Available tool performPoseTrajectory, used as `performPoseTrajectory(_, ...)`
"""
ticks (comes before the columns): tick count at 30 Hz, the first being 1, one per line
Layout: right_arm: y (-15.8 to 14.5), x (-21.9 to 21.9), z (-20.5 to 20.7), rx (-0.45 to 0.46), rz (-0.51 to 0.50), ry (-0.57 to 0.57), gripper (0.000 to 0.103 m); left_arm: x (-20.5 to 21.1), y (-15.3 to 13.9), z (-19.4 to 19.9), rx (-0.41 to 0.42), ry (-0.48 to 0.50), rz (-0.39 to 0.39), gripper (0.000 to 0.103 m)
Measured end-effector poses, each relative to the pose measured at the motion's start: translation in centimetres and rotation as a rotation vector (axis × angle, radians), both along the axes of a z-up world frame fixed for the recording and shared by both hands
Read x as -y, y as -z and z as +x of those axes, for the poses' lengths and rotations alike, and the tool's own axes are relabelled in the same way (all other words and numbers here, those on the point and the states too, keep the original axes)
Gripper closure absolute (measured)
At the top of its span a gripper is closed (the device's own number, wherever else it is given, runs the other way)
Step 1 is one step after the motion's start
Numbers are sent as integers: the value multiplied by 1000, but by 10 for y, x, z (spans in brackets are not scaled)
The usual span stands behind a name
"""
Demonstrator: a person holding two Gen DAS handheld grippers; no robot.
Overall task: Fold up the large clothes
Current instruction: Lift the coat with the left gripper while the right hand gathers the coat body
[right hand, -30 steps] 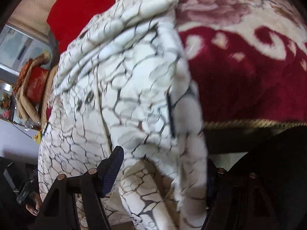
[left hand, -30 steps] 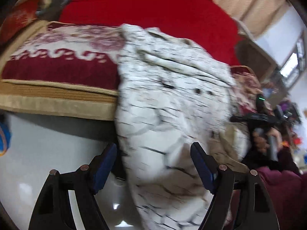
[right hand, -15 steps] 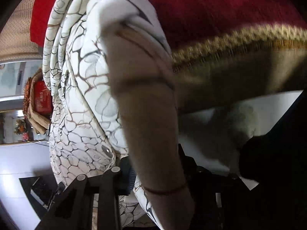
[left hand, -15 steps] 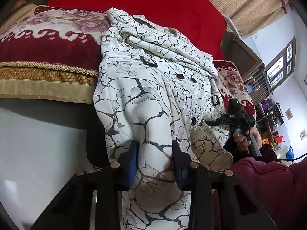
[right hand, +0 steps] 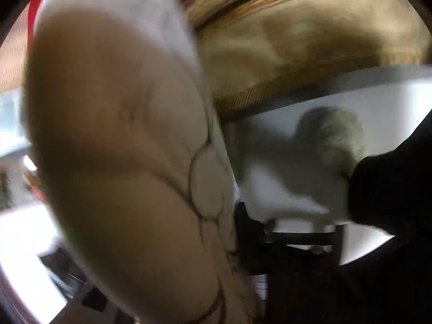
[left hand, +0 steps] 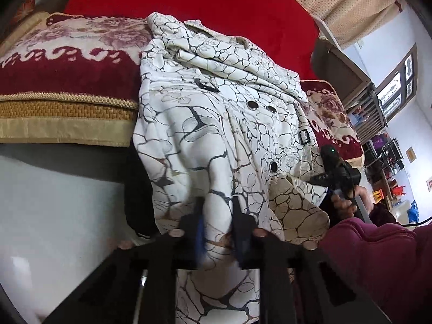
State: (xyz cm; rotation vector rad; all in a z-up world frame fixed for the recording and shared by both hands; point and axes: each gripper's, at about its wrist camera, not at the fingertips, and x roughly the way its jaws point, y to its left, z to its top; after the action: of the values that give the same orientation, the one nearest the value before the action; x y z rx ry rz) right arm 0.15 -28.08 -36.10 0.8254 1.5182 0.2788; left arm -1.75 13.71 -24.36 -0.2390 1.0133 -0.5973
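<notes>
Closing since earlier, left fingers (left hand: 217,216) pinching coat (left hand: 216,113) hem, right fingers seemingly pinching it too

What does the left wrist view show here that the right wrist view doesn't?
Only the left wrist view: the coat's dark buttons and buckle, the red blanket, the floral cushion, the window, the left gripper closing on a fold, and the right gripper's body in a hand. Only the right wrist view: blurred close-up fabric and a fuzzy grey-green object. Both: the crackle-patterned coat and the gold trim.
</notes>
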Motion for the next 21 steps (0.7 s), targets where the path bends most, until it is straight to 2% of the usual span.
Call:
performPoseTrajectory(2,-18,-7,-1,52,-37,-62,93,0,-5,1,14,-7,-4,95)
performPoseTrajectory(4,-45,-15,-4,127,-58,-122,95,-1,-10,4,10,-12,-23,97)
performPoseTrajectory(7,-93,-21,-7,276,-55,-183,96,-1,-22,12,20,-16,-66,98)
performPoseTrajectory(8,-117,-24,-5,352,-51,-200,96,-1,-28,15,29,-13,-75,98)
performPoseTrajectory(11,-168,-25,2,521,-16,-195,96,0,-51,27,81,-2,-101,99)
performPoseTrajectory(14,-201,-18,17,633,1,-163,96,-1,-79,45,148,-9,-120,102)
performPoseTrajectory(18,-225,-6,51,712,14,-96,97,-13,-119,81,251,-57,-122,103)
performPoseTrajectory(19,-228,0,64,722,21,-75,97,-15,-123,90,257,-66,-105,103)
performPoseTrajectory(21,-229,5,91,715,24,-40,97,-21,-120,108,197,-81,-78,103)
